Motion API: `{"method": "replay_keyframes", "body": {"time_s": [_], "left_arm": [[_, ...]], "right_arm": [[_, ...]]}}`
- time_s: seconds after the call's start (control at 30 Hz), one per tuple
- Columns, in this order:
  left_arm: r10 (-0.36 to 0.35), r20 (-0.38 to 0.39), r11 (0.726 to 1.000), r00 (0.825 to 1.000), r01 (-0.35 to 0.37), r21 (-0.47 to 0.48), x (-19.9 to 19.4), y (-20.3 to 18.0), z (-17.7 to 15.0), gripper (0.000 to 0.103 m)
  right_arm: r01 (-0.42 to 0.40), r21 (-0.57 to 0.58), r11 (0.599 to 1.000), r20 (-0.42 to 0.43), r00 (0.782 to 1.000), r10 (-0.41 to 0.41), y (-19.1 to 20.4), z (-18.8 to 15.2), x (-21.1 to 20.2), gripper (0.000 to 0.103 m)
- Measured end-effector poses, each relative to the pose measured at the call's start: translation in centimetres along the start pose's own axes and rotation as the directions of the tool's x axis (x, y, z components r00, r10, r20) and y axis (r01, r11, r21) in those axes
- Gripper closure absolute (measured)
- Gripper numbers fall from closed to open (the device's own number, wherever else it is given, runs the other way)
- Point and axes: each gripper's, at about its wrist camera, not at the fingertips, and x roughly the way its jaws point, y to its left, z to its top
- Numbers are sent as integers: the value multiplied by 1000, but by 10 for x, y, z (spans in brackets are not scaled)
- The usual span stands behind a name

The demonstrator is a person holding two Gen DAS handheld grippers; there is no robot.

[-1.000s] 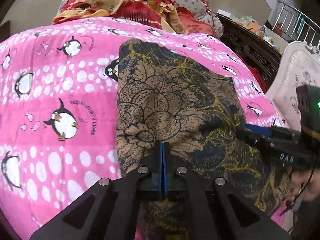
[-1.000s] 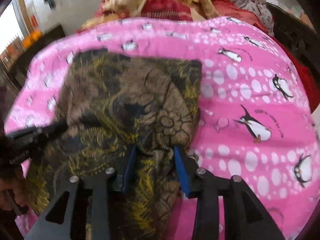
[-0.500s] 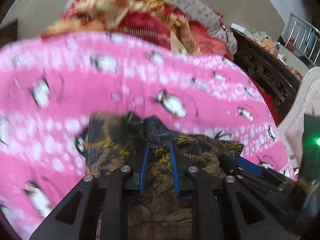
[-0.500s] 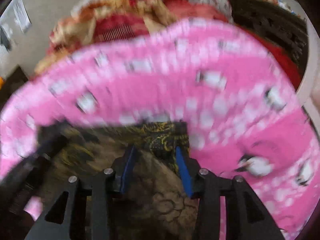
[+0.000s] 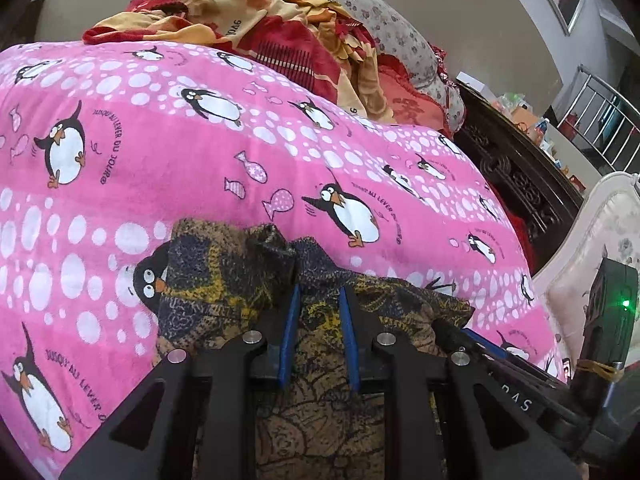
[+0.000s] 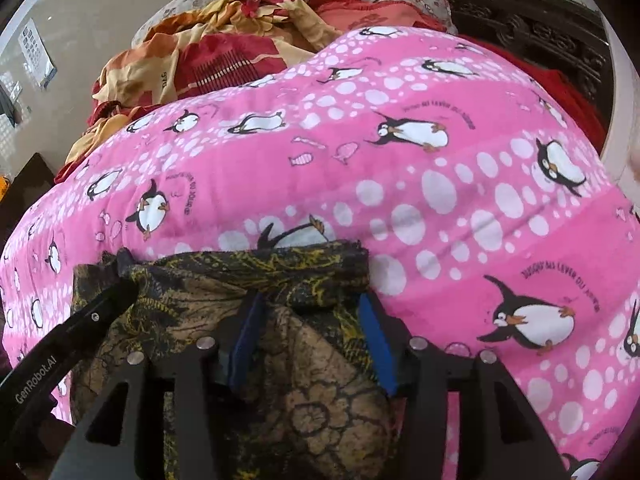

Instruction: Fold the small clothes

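A dark garment with a brown and yellow flower print (image 5: 224,272) lies doubled over on the pink penguin blanket (image 5: 200,160). Its bunched far edge sits right at both grippers' tips. My left gripper (image 5: 320,292) has its blue pads apart, with cloth lying loosely between them. My right gripper (image 6: 310,300) stands beside it over the same garment (image 6: 320,400). Its jaws are opening, with cloth between them but the pads not pressing on it. A finger of the left gripper (image 6: 92,316) reaches in from the left in the right wrist view.
A heap of red and orange bedding (image 5: 260,32) and a floral pillow (image 5: 384,28) lie beyond the blanket (image 6: 440,200). Dark carved wooden furniture (image 5: 520,184) and a white padded panel (image 5: 608,232) stand to the right.
The garment lay spread out long and now sits folded over, short, ending at the fingertips. Both grippers moved forward with it. The left pads went from touching to apart, and the right pads stand wider.
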Motion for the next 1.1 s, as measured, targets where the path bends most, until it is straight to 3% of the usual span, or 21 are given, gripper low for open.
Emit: {"method": "replay_keyframes", "body": {"time_s": [0.43,0.67,0.73,0.77,0.83,0.9,1.0,1.1], "left_arm": [[12,-3,1000,1000,-12,3,0,0,0,102],[96,-60,993,994,-91,77,1,-19,9,101],[42,-93,997,995,-36,66,-21,-21,20,89],[-34,-91,998,995,39,52,-40,-19,24,84],[-98,-76,992,992,104,78,-70,-14,22,56],[-102,-66,987,993,110,116,-95,-3,11,45],[-117,-144,990,983,127,65,-99,29,-22,45],[-190,-245,981,951,177,-74,-79,51,-57,45]], "right_arm": [[-27,19,999,-1,1000,27,-2,1,1,51],[-40,37,999,-40,998,41,-5,6,4,49],[-86,66,994,-82,992,91,-12,11,-7,49],[-150,83,985,-68,985,156,-20,14,-23,49],[-264,68,962,24,965,263,-39,13,-62,48],[-291,-20,957,98,952,291,-62,3,-103,27],[-314,-55,948,144,937,319,-95,-20,-127,22],[-423,12,906,105,902,419,-118,-44,-117,22]]}}
